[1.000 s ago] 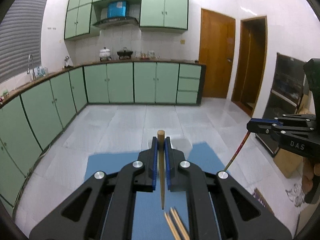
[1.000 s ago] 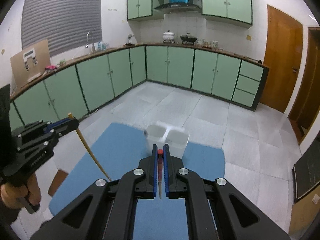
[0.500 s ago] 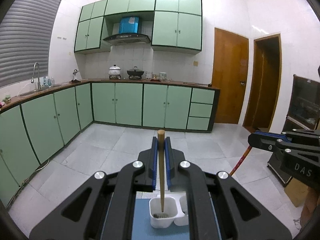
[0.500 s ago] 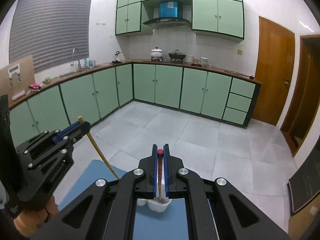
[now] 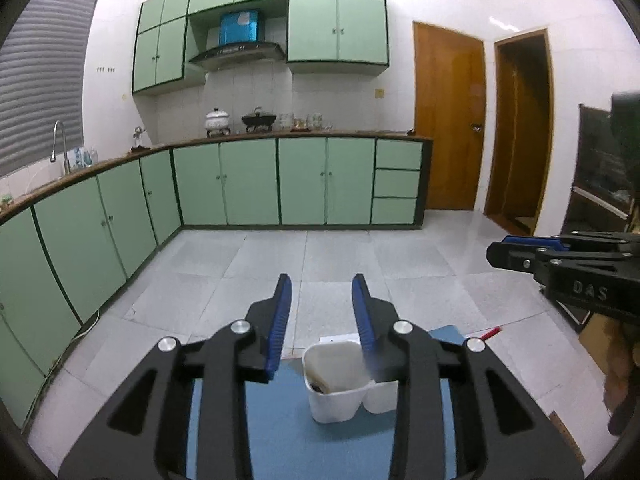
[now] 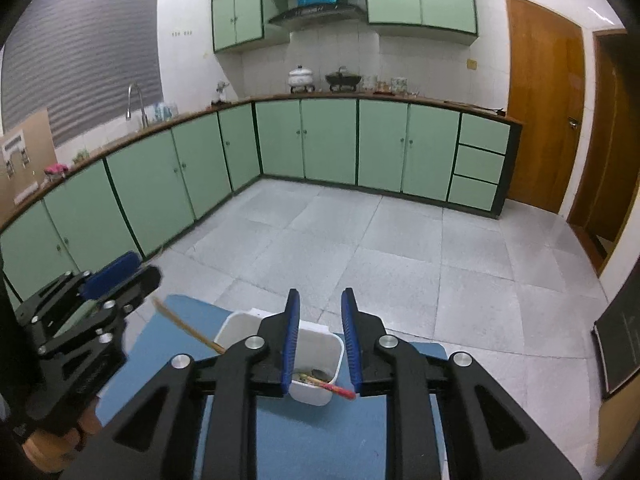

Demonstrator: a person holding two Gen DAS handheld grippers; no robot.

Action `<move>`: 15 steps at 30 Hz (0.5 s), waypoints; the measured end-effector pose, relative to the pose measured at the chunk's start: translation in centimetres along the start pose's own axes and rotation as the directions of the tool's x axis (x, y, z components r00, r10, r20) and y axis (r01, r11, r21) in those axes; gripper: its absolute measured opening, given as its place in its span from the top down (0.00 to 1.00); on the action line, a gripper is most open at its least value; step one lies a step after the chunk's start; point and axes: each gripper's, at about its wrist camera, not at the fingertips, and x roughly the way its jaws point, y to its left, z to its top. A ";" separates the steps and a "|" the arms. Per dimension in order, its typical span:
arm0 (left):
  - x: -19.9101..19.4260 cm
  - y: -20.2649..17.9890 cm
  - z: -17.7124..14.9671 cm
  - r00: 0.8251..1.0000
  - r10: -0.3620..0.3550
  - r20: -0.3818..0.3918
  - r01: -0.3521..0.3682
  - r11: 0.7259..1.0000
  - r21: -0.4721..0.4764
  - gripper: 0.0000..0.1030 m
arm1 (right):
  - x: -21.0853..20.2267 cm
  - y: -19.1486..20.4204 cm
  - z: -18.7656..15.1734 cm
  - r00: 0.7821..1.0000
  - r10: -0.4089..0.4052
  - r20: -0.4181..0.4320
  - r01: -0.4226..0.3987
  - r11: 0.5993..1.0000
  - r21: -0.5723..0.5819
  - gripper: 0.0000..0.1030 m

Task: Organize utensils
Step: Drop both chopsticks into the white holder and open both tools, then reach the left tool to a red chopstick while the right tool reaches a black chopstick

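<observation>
A white two-compartment holder (image 5: 340, 394) stands on a blue mat (image 5: 280, 432); it also shows in the right wrist view (image 6: 320, 344). My left gripper (image 5: 322, 320) is open and empty above it. My right gripper (image 6: 320, 340) is open and empty above the holder's right compartment. A wooden chopstick (image 6: 188, 328) leans out of the left compartment. A red-tipped chopstick (image 6: 332, 388) leans out of the right compartment; its tip shows in the left wrist view (image 5: 490, 333). The left gripper is also seen from the side in the right wrist view (image 6: 116, 280), the right gripper in the left wrist view (image 5: 520, 250).
The mat (image 6: 160, 344) lies on a table with grey floor tiles (image 6: 360, 248) beyond its far edge. Green cabinets (image 5: 248, 180) line the back and left walls. Two wooden doors (image 5: 448, 120) stand at the right.
Both grippers have opened and let go of their chopsticks, which now rest in the holder. Both views have dropped lower toward the holder.
</observation>
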 end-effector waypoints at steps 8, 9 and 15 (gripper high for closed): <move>-11.6 1.4 -2.7 1.000 0.009 0.029 -0.009 1.000 0.014 0.42 | -11.0 0.2 -6.0 0.994 0.031 0.109 -0.031 1.000 -0.004 0.70; -12.6 1.4 -3.7 1.000 0.005 0.021 -0.005 1.000 0.014 0.41 | -12.0 0.5 -7.5 0.993 0.033 0.116 -0.033 0.999 -0.007 0.70; -20.4 1.7 -15.5 0.998 0.046 -0.033 -0.047 0.998 -0.031 0.35 | -16.1 3.3 -22.5 0.996 0.018 0.090 -0.016 1.000 -0.024 0.69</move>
